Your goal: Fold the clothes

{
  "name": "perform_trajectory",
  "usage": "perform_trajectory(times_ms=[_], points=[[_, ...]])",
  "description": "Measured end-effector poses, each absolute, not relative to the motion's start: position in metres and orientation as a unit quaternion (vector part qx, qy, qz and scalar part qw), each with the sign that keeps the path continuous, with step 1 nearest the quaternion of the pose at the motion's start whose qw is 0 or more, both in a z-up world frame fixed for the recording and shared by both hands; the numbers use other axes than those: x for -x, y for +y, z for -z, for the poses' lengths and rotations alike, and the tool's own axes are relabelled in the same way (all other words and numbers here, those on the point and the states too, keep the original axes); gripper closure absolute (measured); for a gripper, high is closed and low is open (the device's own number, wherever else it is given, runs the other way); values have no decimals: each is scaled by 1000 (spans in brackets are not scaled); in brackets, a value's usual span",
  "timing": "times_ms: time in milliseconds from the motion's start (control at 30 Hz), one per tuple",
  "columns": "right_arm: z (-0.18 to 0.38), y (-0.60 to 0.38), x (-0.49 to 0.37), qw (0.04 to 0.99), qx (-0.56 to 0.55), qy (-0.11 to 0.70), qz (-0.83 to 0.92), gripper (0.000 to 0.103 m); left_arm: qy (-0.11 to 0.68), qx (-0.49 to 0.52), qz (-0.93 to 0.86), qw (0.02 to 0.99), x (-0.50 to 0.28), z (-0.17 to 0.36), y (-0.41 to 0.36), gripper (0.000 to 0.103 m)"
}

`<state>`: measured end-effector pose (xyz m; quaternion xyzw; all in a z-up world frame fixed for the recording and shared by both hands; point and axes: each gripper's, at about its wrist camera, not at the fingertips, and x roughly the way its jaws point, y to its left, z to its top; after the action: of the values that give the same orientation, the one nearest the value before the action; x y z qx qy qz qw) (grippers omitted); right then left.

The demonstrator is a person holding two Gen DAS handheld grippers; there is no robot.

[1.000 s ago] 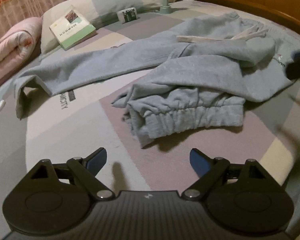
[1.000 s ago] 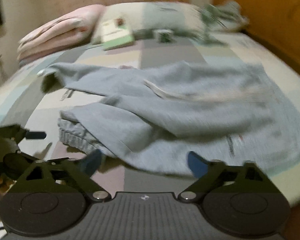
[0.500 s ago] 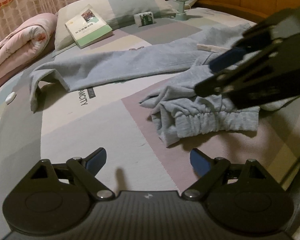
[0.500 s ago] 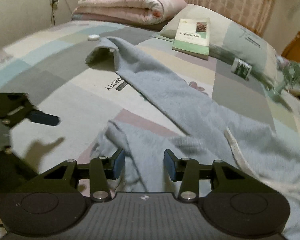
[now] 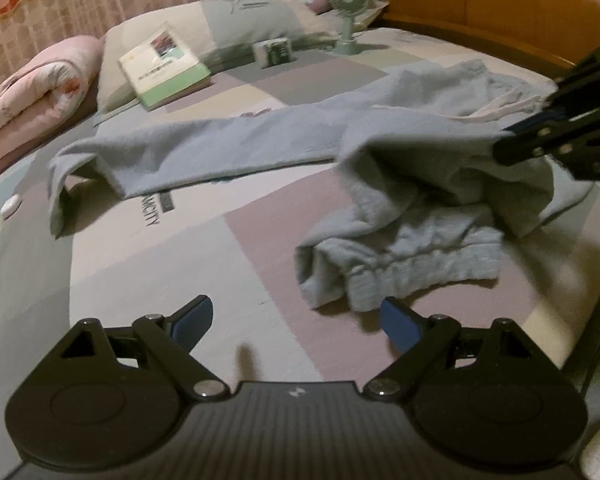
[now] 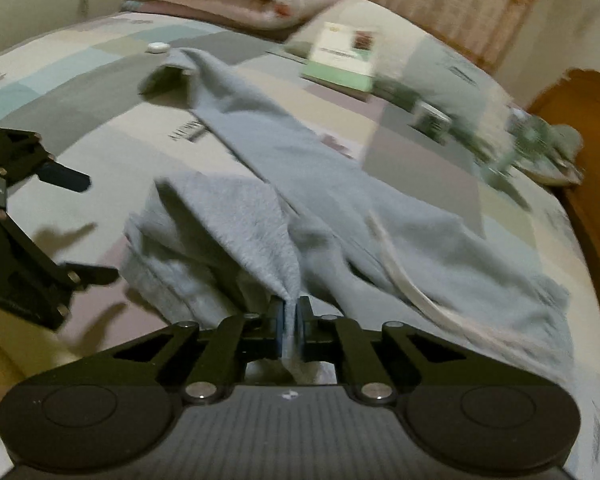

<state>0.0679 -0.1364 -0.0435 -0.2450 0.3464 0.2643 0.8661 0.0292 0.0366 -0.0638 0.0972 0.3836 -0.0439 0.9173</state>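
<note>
The grey sweatpants (image 5: 400, 168) are lying crumpled across the patchwork bed (image 5: 148, 264), one leg stretching away to the far left, the other bunched near the middle with its ribbed cuff (image 5: 412, 256) facing the left tool (image 5: 296, 320). The right tool (image 6: 289, 328) is pinching a fold of that bunched leg between its closed pads and tenting the cloth up off the bed; its jaws have just been closing on it. The left tool is hanging wide and empty just short of the cuff.

The fabric looks like thick, soft fleece: light, limp, not slippery, likely to sag and drag wherever it is unsupported. A single pinch is gathering it into a peak, so it probably needs a second hold to spread flat. The cuff's elastic band or the waistband by the pale drawstring (image 6: 396, 264) would seem the firmest places to take hold.
</note>
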Motion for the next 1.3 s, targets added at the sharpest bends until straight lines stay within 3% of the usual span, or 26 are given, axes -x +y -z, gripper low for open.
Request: perform_trajectory(times_ms=[533,700,833,1000,1033,1067,1133,1200,1300], points=[[55,-259,-49,890,133,414,-135,97,374,-111,71,918,-33,68,7,12],[42,-247,-40,899,119,392,-156,90,371,-93,71,921,-43,72,13,12],[35,-234,-37,898,110,384,-182,76,354,-92,95,926,-53,72,21,12],[27,-220,-31,899,110,370,-204,66,392,-5,122,912,-85,93,38,11],[25,-218,-30,900,109,368,-207,60,398,17,128,908,-87,96,40,13],[23,-216,-28,901,108,365,-209,53,396,28,131,908,-87,96,40,17],[20,-214,-23,902,106,360,-213,45,390,29,142,909,-83,95,37,39],[18,-213,-20,903,104,357,-217,38,383,22,153,911,-78,89,34,68],[18,-212,-16,904,103,354,-217,33,361,-23,125,924,-74,75,31,82]])
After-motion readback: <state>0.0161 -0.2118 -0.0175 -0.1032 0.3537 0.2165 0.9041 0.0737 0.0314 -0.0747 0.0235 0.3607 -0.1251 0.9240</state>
